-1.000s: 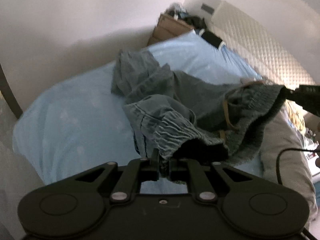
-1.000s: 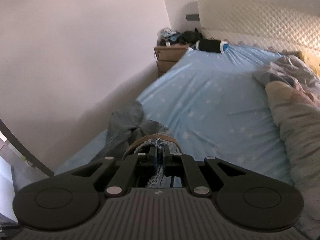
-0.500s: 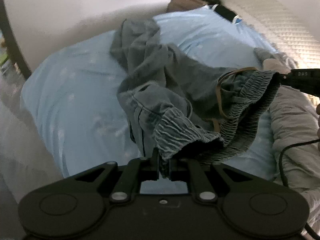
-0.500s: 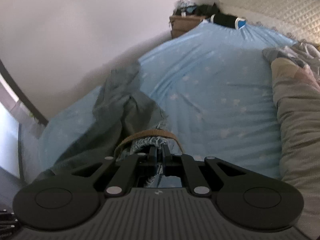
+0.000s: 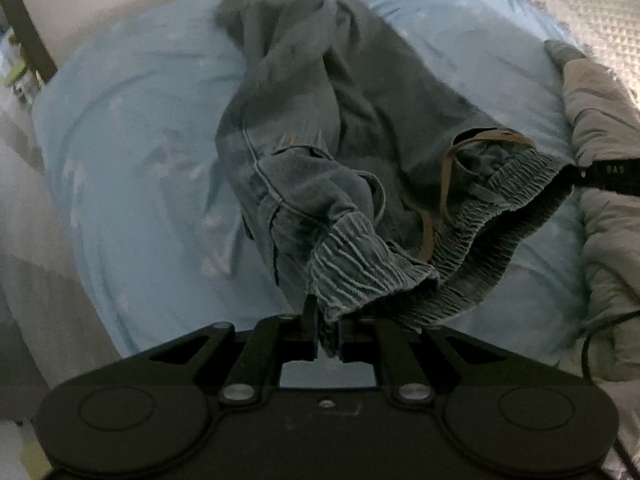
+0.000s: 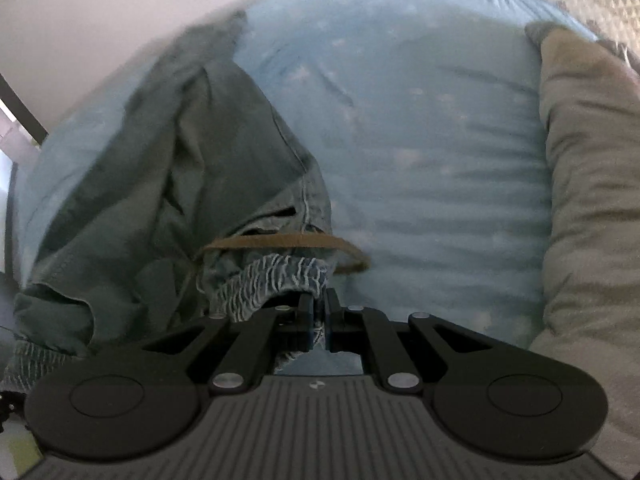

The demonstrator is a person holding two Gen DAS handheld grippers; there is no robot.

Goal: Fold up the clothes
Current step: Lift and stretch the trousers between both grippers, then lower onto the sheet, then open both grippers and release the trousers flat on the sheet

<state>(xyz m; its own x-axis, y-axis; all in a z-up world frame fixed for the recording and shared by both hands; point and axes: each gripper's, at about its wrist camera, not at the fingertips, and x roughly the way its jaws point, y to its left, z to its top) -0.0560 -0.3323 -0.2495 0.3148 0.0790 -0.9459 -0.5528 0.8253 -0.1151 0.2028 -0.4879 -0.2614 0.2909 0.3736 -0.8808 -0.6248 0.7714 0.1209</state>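
The left gripper (image 5: pixel 328 334) pinches the gathered elastic waistband of the jeans (image 5: pixel 320 128), and its two fingers are pressed together on the cloth. The right gripper (image 6: pixel 318 326) pinches the same waistband at another place — in the left wrist view it shows at the right edge (image 5: pixel 588 174), with the waistband stretched between the two grippers.

The jeans (image 6: pixel 160 184) hang from both grippers, and their legs trail down on the light blue bed sheet (image 5: pixel 140 152), toward the left side of the bed. A thin brown cord (image 6: pixel 288 242) runs in a loop near the waistband. A grey blanket (image 6: pixel 592 200) lies along the right side of the bed, apart from the jeans. A padded white headboard (image 5: pixel 600 8) stands at the far end — both views are a little blurred.
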